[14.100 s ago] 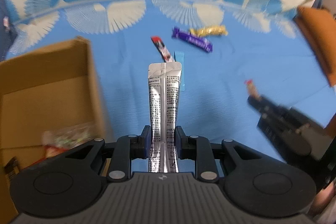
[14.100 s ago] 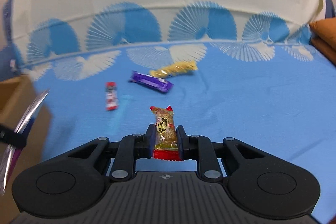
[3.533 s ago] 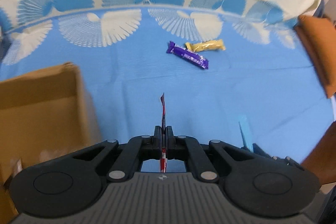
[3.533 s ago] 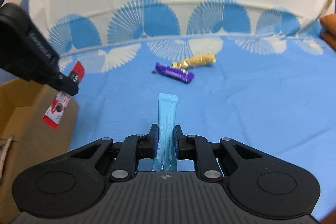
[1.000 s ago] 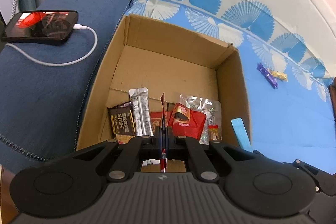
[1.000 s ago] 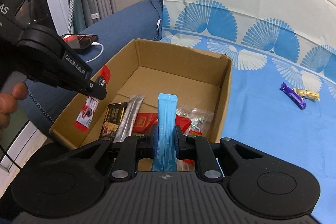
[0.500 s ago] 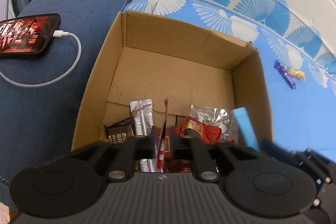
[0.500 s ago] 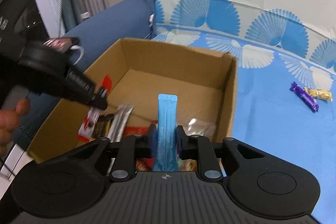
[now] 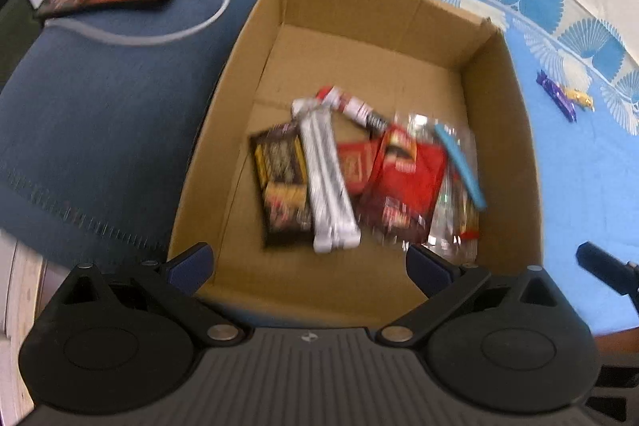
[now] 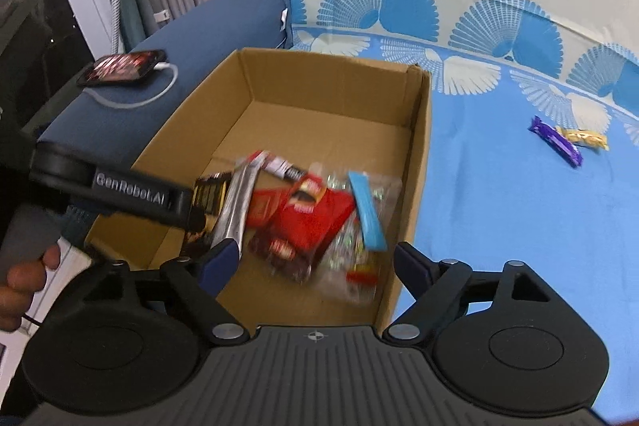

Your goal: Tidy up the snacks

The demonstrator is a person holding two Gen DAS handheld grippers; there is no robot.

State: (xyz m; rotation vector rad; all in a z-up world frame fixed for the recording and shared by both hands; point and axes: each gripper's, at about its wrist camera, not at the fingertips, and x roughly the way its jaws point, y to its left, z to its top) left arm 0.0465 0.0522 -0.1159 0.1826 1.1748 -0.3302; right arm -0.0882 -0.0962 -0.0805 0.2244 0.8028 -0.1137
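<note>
My left gripper [image 9: 309, 264] and right gripper [image 10: 315, 264] over the cardboard box [image 10: 419, 146], fingers of both opening with nothing between them, blue stick [image 10: 365, 212] and red-white packet [image 9: 351, 106] lying among snacks inside, purple bar [image 10: 557, 140] on the blue bed.

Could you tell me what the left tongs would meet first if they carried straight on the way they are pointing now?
Probably the snack pile in the cardboard box. The left tongs, opening with nothing between them, aim steeply down, and the silver sachet lies nearest that line. Depth is hard to judge.
</note>
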